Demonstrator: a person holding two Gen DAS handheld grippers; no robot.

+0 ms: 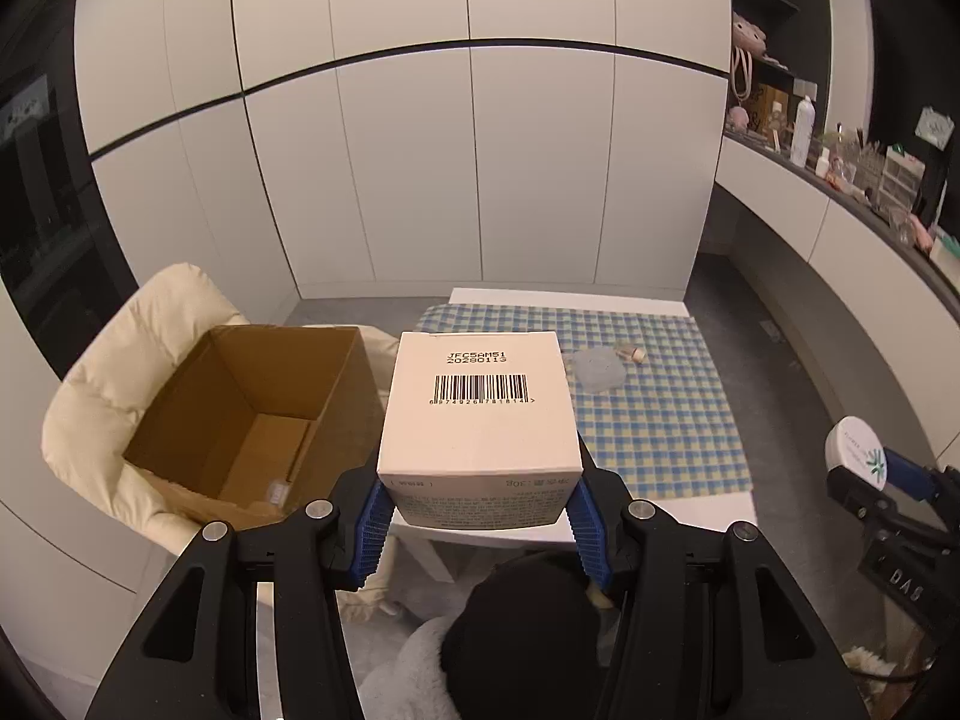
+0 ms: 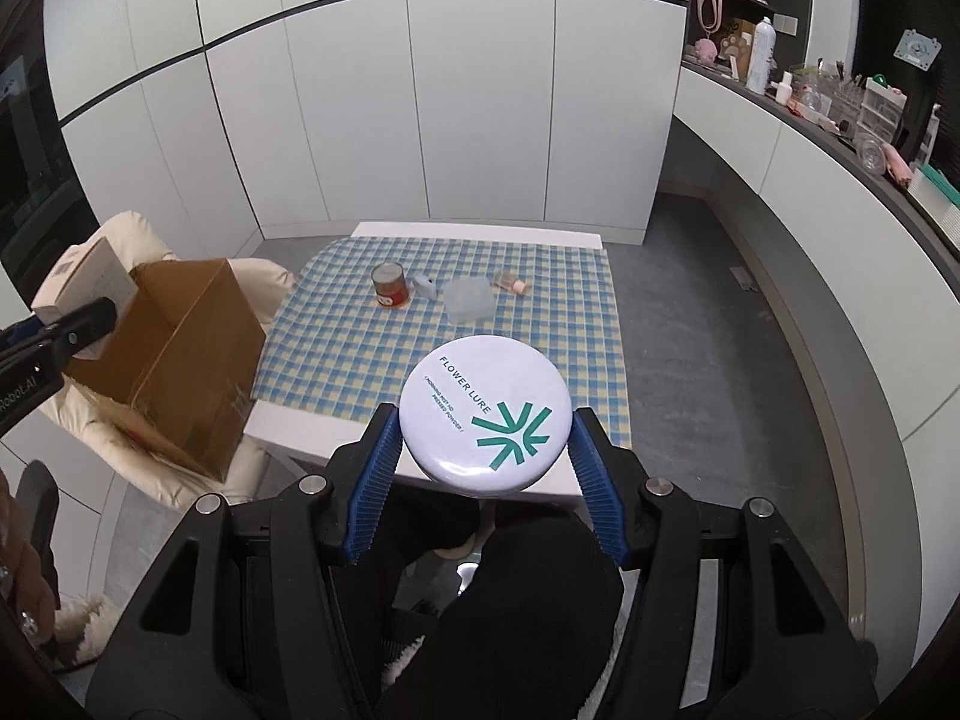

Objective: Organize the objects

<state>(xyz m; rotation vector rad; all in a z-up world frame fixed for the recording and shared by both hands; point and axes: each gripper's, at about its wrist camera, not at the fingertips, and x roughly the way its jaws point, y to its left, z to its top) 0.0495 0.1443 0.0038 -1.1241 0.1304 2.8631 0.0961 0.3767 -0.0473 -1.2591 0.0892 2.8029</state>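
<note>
Risk first: the white box (image 1: 480, 414), gripped low near its bottom edge, could tip out of the left gripper (image 1: 483, 525) before reaching the open carton (image 1: 252, 414) on the cushioned chair. Right gripper (image 2: 486, 468) fingers, about half spread, clasp a round compact (image 2: 485, 414) above the counter (image 2: 444, 330) edge.

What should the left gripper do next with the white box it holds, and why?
Probably carry the white barcoded carton, clamped in the left gripper, leftward over the open brown cardboard box on the cream chair. The box lies just beside the carton and looks nearly empty.
</note>
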